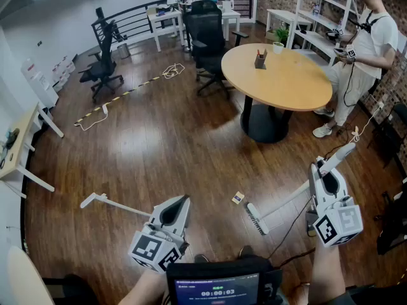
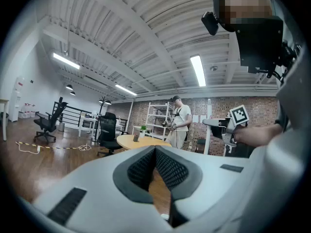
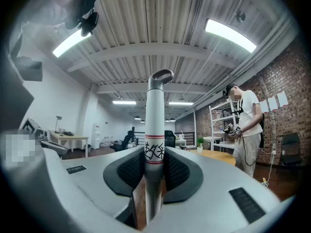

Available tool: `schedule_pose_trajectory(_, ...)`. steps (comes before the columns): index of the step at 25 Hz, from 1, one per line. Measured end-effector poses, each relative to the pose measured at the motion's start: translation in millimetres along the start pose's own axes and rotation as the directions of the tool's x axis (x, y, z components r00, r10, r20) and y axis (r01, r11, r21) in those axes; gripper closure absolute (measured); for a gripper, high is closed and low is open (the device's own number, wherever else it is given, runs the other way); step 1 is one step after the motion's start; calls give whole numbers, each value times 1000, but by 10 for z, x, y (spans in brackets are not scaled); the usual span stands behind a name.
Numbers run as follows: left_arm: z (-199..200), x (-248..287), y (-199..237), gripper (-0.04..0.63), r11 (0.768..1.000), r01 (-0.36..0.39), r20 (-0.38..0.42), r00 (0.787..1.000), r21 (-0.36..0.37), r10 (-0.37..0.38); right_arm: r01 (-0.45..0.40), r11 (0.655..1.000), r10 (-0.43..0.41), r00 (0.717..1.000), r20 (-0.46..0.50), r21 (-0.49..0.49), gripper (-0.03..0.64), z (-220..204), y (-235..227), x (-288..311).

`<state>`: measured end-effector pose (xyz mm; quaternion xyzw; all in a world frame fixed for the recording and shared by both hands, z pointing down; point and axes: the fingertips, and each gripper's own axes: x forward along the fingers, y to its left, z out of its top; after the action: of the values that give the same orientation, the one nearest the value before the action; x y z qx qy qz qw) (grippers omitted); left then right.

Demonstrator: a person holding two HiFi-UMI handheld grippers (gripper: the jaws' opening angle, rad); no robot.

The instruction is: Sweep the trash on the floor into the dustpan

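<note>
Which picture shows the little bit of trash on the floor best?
The head view. The trash lies in plain sight on the wooden floor, near the broom head. The left gripper view and right gripper view point up across the room and show none of it.

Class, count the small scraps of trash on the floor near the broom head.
1: a small scrap just left of the broom head, on the wooden floor. Others may be hidden from the camera.
</note>
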<state>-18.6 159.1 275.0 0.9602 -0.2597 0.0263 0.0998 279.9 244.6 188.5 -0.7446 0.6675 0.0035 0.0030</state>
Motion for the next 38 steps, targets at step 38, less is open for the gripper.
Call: schedule_pose_trajectory(38, -1401, 3783, 275, 580, 997, -76, -159, 984, 8, 76, 9, 1000, -12, 995, -103, -29, 512, -2584, -3166, 2257)
